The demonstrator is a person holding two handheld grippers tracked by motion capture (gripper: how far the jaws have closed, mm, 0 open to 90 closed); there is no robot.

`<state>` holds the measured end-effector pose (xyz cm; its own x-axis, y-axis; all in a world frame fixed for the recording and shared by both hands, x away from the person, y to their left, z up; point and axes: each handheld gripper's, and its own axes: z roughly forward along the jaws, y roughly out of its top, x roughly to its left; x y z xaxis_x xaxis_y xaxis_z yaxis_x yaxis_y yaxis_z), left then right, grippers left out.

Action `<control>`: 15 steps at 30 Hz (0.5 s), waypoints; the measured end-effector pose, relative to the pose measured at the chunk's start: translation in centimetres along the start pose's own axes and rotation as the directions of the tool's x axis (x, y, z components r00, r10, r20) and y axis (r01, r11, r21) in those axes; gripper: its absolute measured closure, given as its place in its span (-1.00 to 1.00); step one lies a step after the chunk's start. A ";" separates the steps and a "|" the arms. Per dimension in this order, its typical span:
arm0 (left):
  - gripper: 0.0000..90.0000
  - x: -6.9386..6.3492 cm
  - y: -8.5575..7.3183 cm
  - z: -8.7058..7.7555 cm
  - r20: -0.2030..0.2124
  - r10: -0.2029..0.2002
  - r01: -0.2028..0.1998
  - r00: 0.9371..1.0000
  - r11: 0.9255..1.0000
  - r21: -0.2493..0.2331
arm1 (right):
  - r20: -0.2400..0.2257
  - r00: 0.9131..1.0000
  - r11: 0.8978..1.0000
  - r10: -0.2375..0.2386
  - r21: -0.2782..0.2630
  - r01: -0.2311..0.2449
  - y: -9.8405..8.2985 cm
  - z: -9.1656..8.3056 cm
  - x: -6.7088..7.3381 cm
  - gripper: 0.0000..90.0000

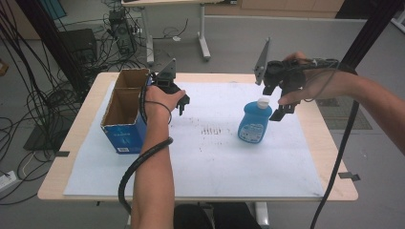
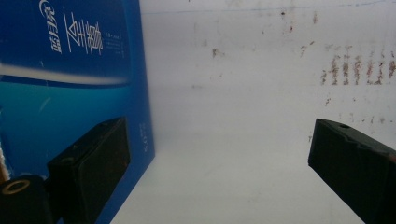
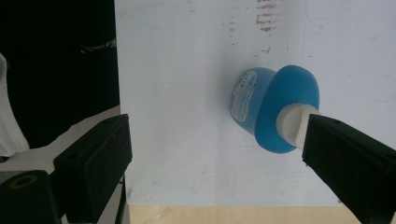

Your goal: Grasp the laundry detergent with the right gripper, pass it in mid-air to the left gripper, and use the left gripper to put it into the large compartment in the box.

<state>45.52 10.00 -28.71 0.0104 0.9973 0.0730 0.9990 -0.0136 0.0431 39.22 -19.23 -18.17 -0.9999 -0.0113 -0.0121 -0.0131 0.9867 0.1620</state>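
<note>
**A:** Start with the big picture, what's down there?

**B:** A tabletop with a white sheet spread over most of it. I'll place everything off the blue bottle, which stands upright on the sheet, right of the middle, white cap on top.

**A:** And the next largest thing?

**B:** A blue cardboard box, open at the top, well to the left of the bottle, at the sheet's left edge. The left gripper view catches its blue printed wall close up.

**A:** Where are the hands?

**B:** The left tongs hang just beside the box, on the side facing the bottle but well apart from it. Jaws spread wide, nothing between them but bare sheet.

**A:** The right?

**B:** The right tongs hover just right of the bottle, up near its cap. In the right gripper view they look down on the bottle, and one jaw overlaps the cap in the picture. The jaws stand apart, not clamped on anything; whether that jaw touches the cap, I can't tell.

**A:** Anything smaller?

**B:** Brown smudge marks on the sheet, just left of the bottle, between it and the box.
</note>
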 end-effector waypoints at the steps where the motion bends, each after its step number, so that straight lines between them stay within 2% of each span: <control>1: -0.86 0.0 0.0 0.0 0.000 0.000 0.000 1.000 1.000 0.000 | 0.000 1.000 1.000 0.000 0.000 0.000 0.0 0.0 0.0 -0.82; 15: -0.86 -0.1 -0.2 -0.1 -0.004 -0.005 0.005 1.000 1.000 -0.001 | 0.011 1.000 1.000 0.016 -0.008 -0.016 -0.6 -0.5 0.3 -0.82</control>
<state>45.28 9.91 -28.59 0.0048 0.9971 0.0764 0.9990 -0.0082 0.0445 38.94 -19.92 -17.79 -0.9998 0.0060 -0.0202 0.0024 0.9854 0.1705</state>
